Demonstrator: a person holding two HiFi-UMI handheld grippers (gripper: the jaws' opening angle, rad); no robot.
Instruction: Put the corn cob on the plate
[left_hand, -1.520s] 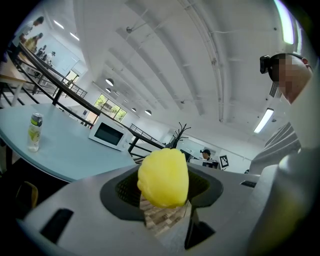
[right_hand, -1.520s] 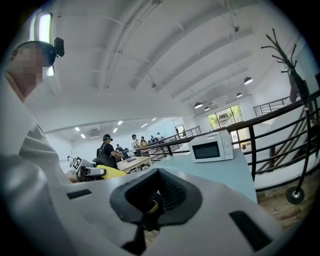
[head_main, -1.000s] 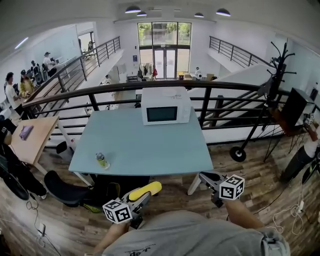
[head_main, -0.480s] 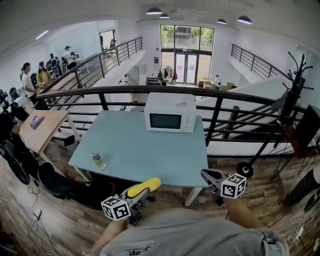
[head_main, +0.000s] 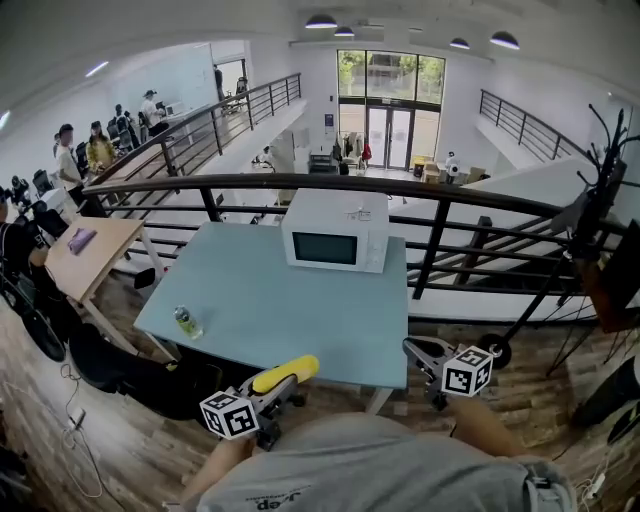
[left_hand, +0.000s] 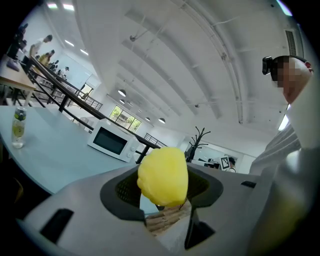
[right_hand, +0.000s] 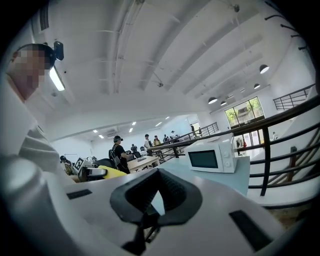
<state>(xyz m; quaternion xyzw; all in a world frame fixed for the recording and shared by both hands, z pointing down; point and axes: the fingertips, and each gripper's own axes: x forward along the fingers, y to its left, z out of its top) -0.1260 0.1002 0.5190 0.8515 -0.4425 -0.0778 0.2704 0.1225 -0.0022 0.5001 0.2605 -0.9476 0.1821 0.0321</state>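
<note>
Two grippers sit low in the head view, just above the person's grey shirt. The left gripper, left of centre, has its jaws about half apart and pressed on the corn cob. The cob lies along the jaws with its rounded yellow end poking out past them (in the left gripper view that end fills the gap between the dark pads). The right gripper, right of centre, has its jaws drawn together at the tips and carries nothing.

Both grippers hang off the near edge of the light blue table, over wooden floor. On the table, a small bottle stands near the left edge, and a white microwave stands at the far side in the middle of the frame. Behind it runs a dark railing, and several people stand at the upper left.

No plate shows in any view, so the cob is held but has nowhere visible to go. This looks like the carrying step, with the placing not yet begun. The next move probably calls for finding the plate first. The left gripper would then bring the cob over it, lower it until it rests, and only then part its jaws. The cob is round, so letting go early could make it roll.
</note>
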